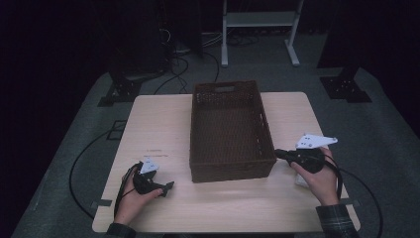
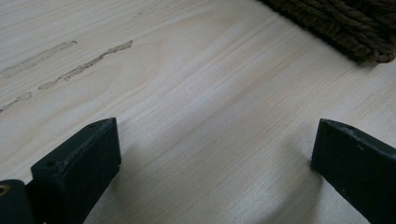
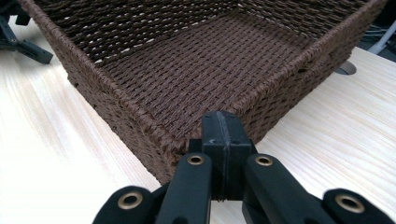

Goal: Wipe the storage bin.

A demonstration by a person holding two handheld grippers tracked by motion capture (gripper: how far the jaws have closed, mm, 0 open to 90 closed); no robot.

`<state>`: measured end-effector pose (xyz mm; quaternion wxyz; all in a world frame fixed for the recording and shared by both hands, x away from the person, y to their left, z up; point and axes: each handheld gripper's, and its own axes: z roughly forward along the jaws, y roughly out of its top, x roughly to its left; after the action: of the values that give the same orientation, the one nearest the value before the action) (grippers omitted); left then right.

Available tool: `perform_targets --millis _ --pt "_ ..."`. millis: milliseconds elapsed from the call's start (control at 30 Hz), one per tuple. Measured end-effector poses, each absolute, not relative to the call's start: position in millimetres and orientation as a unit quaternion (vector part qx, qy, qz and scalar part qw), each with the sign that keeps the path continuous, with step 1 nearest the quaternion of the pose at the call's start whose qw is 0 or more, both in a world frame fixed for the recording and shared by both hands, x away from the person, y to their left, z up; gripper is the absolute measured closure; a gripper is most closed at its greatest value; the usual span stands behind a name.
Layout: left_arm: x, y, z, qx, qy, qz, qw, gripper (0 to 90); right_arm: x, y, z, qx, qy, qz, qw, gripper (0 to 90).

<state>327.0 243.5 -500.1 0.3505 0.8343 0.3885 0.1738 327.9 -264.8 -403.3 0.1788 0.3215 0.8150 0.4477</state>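
Basket [image 1: 229,130] sits mid-frame in high view, on table [image 1: 153,119], empty inside. R gripper [image 1: 280,153] at its lower-right corner, jaws pressed together w/ nothing between; in right gripper view the tips sit right at the corner rim, can't tell if touching. L gripper [image 1: 167,188] lower left, jaws wide apart over bare wood, holding nothing, near basket front wall.

Risks: closed R tips could shove basket sideways or catch in the weave. L gripper idle, so nothing braces it.

Dim, dark-edged high view; both gripper views bright, sharp, with soft shadows.
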Motion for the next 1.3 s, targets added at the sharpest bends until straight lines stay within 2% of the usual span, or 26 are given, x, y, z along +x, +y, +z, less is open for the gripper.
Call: perform_targets --millis 200,333,400,433,467,800,1067,1300 --pt "327.0 243.5 -500.1 0.834 0.388 0.174 0.350 0.7 326.6 -260.0 -402.9 0.318 0.819 0.444 0.178 89.3" --pt "327.0 243.5 -500.1 0.834 0.389 0.174 0.351 0.7 325.8 -263.3 -404.4 0.327 0.816 0.441 0.183 81.9" --pt "327.0 243.5 -500.1 0.834 0.389 0.174 0.350 0.7 323.9 -266.1 -405.3 0.333 0.813 0.440 0.186 75.4" --pt "327.0 243.5 -500.1 0.834 0.389 0.174 0.350 0.7 323.9 -266.1 -405.3 0.333 0.813 0.440 0.186 75.4" --pt "326.8 243.3 -500.2 0.834 0.390 0.173 0.351 0.7 321.7 -269.4 -406.9 0.342 0.812 0.435 0.187 66.7" --pt "326.8 243.3 -500.2 0.834 0.390 0.173 0.351 0.7 304.4 -275.8 -423.4 0.359 0.812 0.419 0.192 44.8" --pt "326.8 243.3 -500.2 0.834 0.390 0.173 0.351 0.7 291.9 -266.6 -442.3 0.359 0.816 0.414 0.183 32.4" --pt "326.8 243.3 -500.2 0.834 0.390 0.173 0.351 0.7 286.5 -255.2 -464.1 0.360 0.831 0.388 0.170 28.1"
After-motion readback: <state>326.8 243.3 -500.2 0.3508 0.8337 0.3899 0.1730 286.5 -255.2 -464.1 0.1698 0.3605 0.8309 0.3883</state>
